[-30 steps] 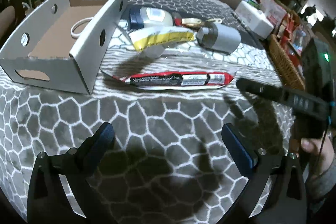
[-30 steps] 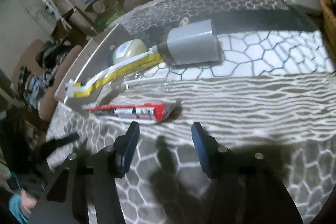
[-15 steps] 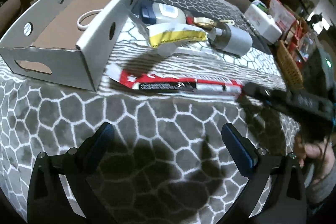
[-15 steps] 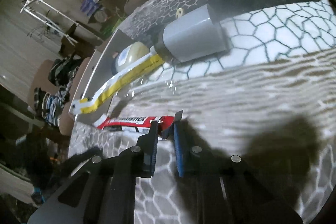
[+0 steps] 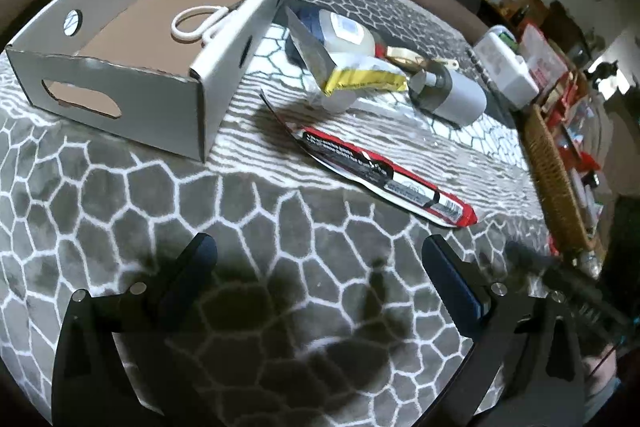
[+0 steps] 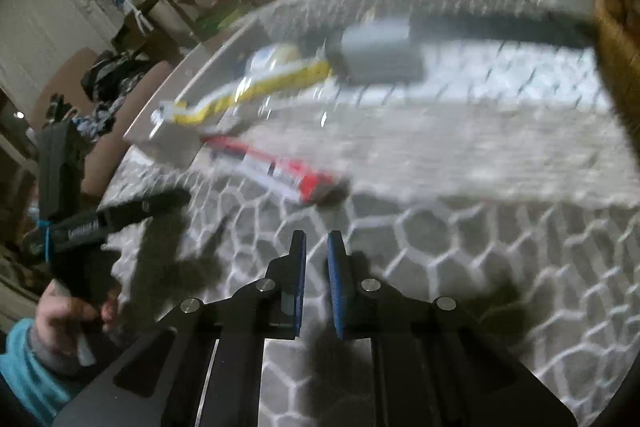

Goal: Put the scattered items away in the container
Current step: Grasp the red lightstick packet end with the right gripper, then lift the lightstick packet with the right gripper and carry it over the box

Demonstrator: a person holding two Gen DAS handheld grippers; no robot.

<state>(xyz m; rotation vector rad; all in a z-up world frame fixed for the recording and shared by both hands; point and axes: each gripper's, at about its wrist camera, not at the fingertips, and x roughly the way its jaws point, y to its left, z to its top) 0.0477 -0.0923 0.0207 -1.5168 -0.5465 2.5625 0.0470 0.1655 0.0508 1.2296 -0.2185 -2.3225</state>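
Retrying the red snack wrapper, I judge: it lies on the worktop just ahead of my right tool, nearly together and empty. Left tool spread wide. Next, reopen, reach, pinch, carry to the cardboard box.

An open white cardboard box with cut-out handles holds white-handled scissors. Just beside its right wall lie a clear squeeze bottle, a yellow-and-silver wrapper and a grey cylinder on its side. Nearer, a flat red-and-white packet lies diagonally.

One box, one scissors, two packets.
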